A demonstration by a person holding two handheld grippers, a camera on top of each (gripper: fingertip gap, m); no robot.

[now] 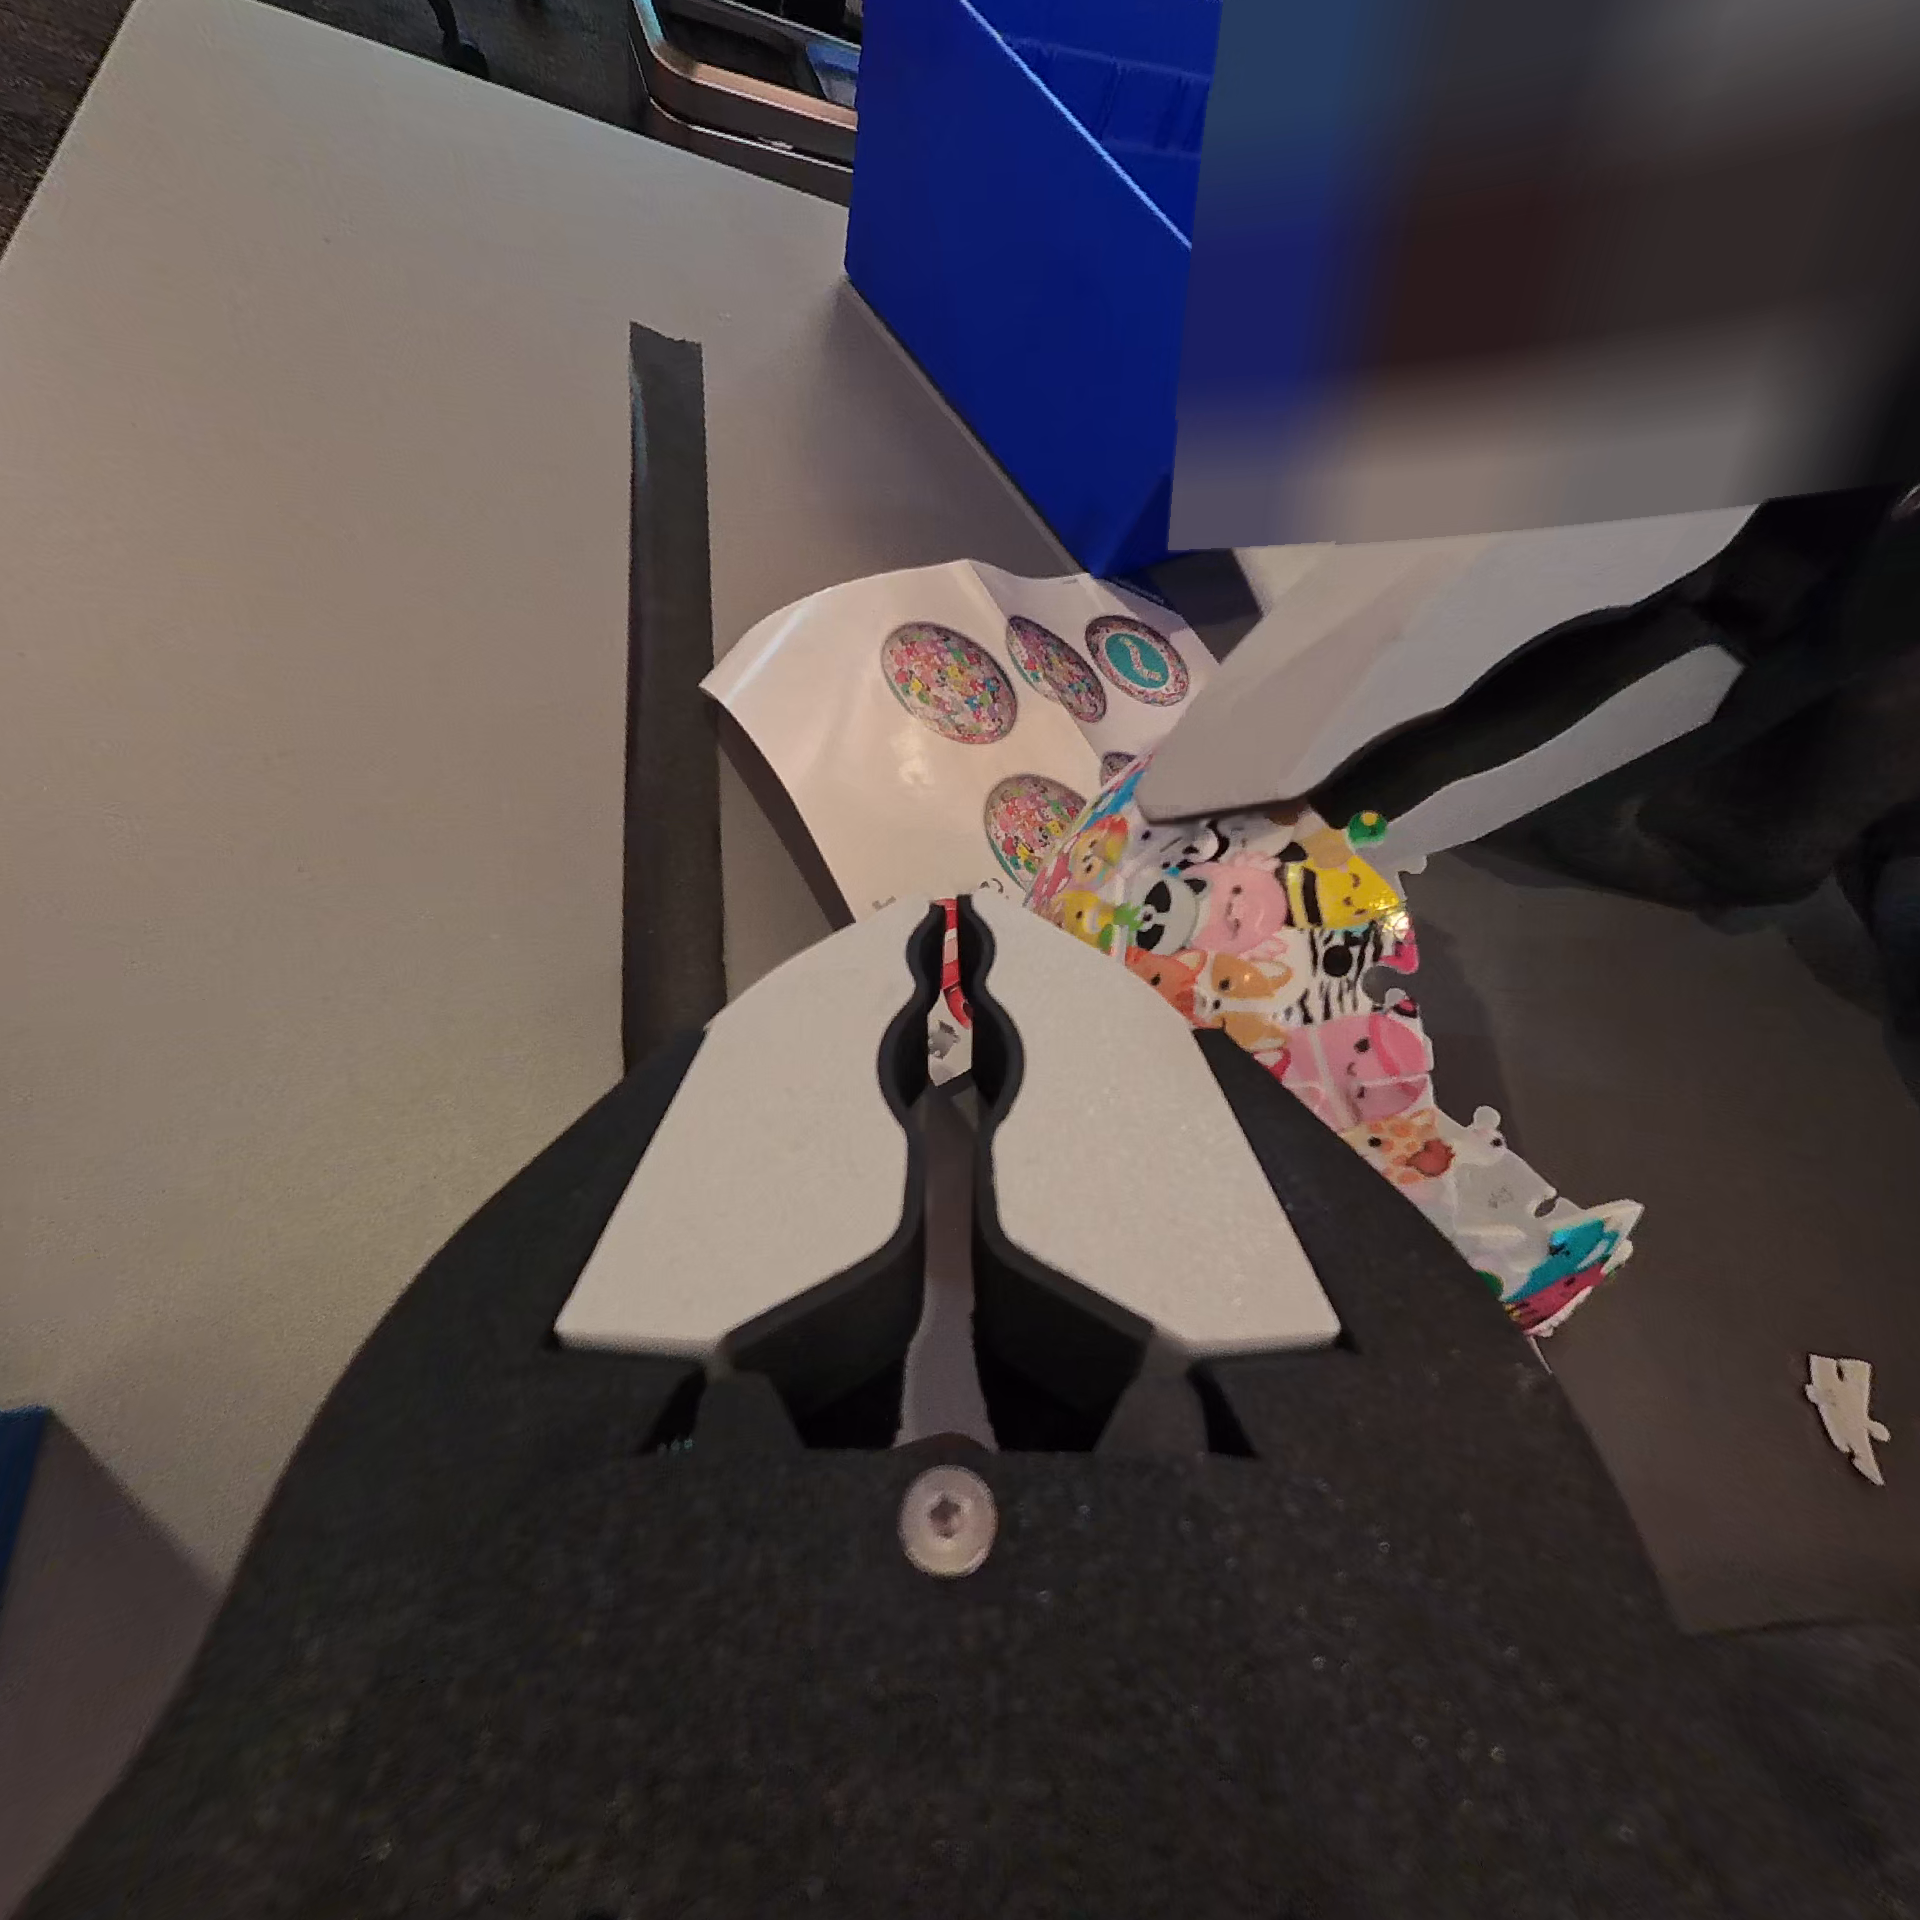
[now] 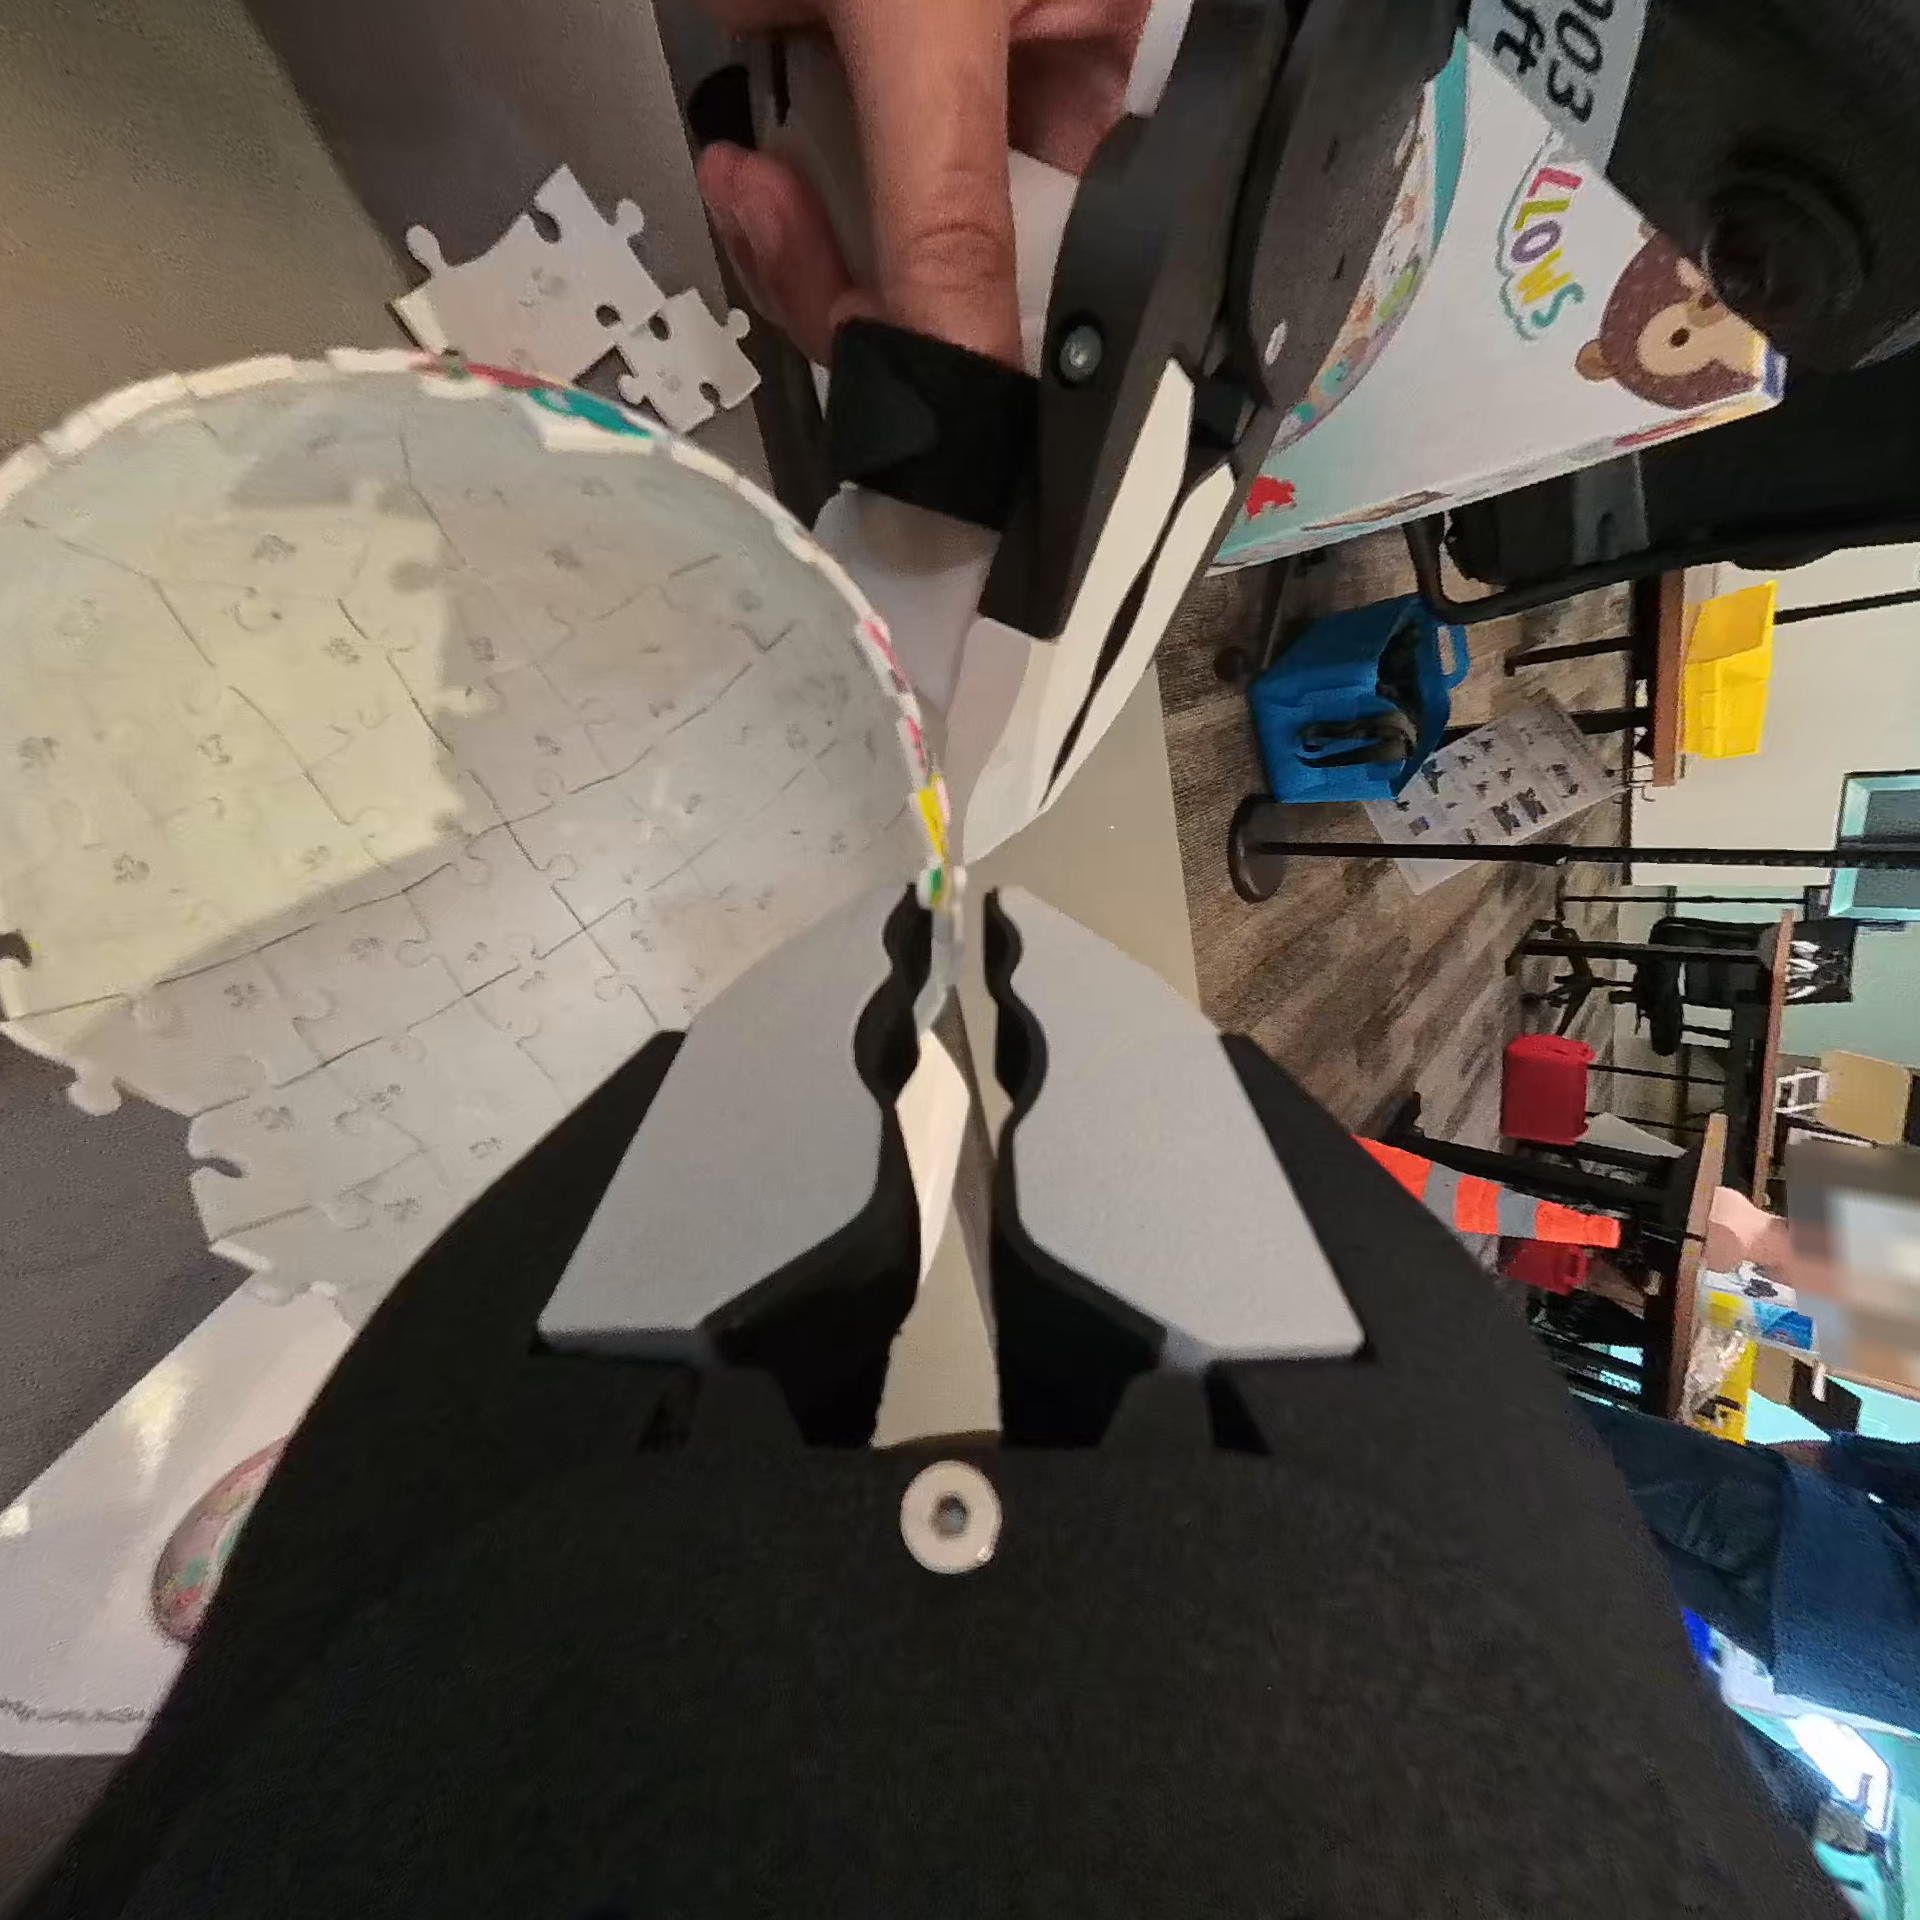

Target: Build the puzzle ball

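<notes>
**A:** Where is the puzzle ball (image 2: pixel 395 748) right now?

**B:** It is only part built, an open curved shell held up off the worktop (image 1: pixel 312 623) between the two tools. The right wrist view looks into its pale, blank inside with the seams showing; the left wrist view shows the bright cartoon-printed outside.

**A:** And the tongs?

**B:** The right tongs (image 2: pixel 951 914) are pinched together on the rim of the shell, with a thin edge of it between the tips. The left tongs (image 1: pixel 961 914) are nearly together on a small red-and-white sliver. I take that for the shell's rim or a single piece, but the view there is too cramped to be sure.

**A:** How will it handle?

**B:** Light, I would judge, and stiff across each piece but weak along the seams. It is thin interlocked plastic or card, so a squeeze across the dome could pop joints apart. The glossy print looks slippery.

**A:** So where should one hold it?

**B:** At the rim, flat across the wall's thickness, as the right tongs do, and close to the spot where the next piece goes in. Loose blank-side pieces (image 2: pixel 582 291) lie on the worktop beyond, and an instruction sheet (image 1: pixel 935 717) lies under the shell.
</notes>
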